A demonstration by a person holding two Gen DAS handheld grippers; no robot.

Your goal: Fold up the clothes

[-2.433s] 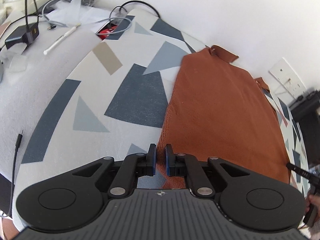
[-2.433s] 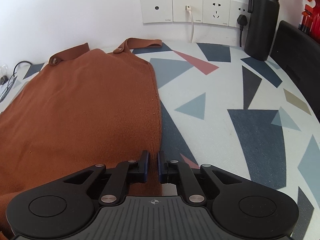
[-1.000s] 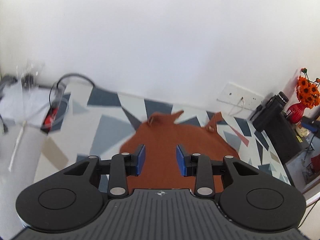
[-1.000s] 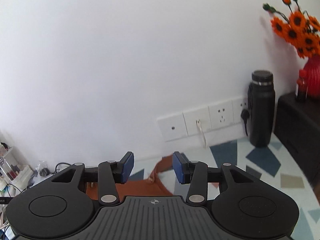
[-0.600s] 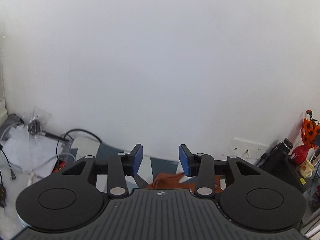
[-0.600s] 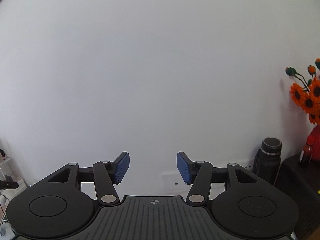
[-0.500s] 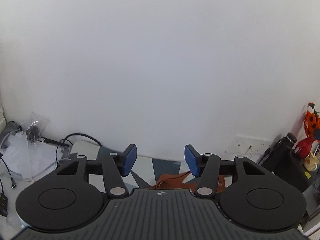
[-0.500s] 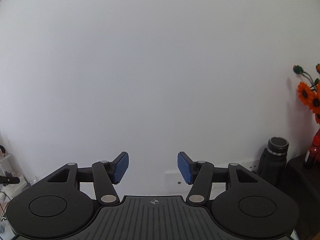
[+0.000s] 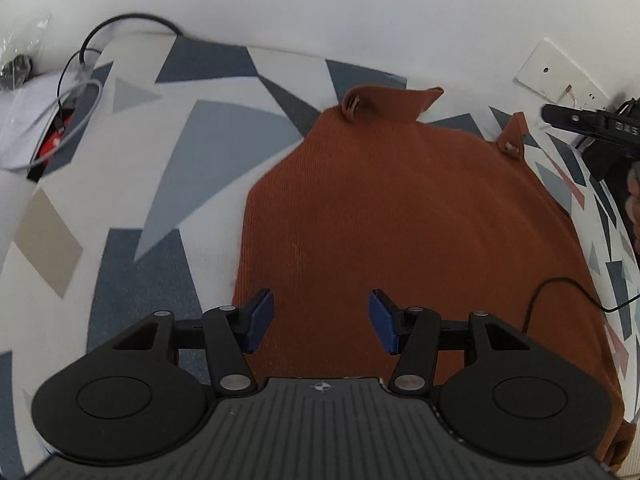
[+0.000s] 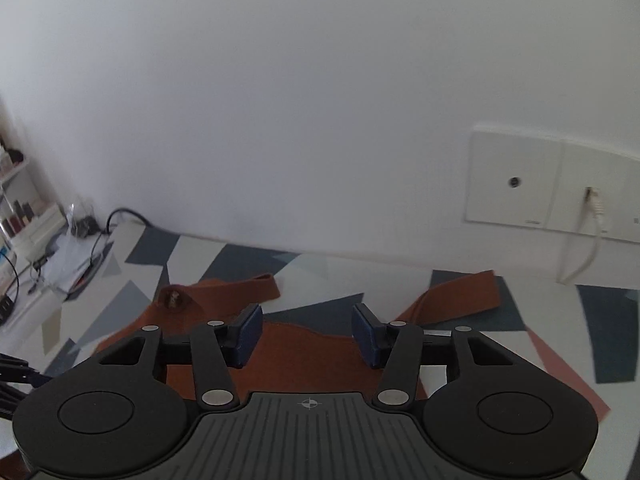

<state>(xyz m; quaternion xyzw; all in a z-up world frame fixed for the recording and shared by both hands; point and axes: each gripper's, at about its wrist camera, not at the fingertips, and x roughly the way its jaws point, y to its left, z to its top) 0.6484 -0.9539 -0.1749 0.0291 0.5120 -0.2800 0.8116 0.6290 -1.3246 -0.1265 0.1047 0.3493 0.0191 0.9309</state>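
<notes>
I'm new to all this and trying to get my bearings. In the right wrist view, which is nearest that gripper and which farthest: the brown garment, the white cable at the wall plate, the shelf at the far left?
From the right gripper:
1. Brown garment, right under the open fingers.
2. White cable, up right at the wall.
3. Shelf, far left edge.

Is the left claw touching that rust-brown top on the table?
Cannot tell. In the left wrist view the left gripper hangs open over the rust-brown top, nothing pinched, but that view shows neither contact nor gap.
</notes>
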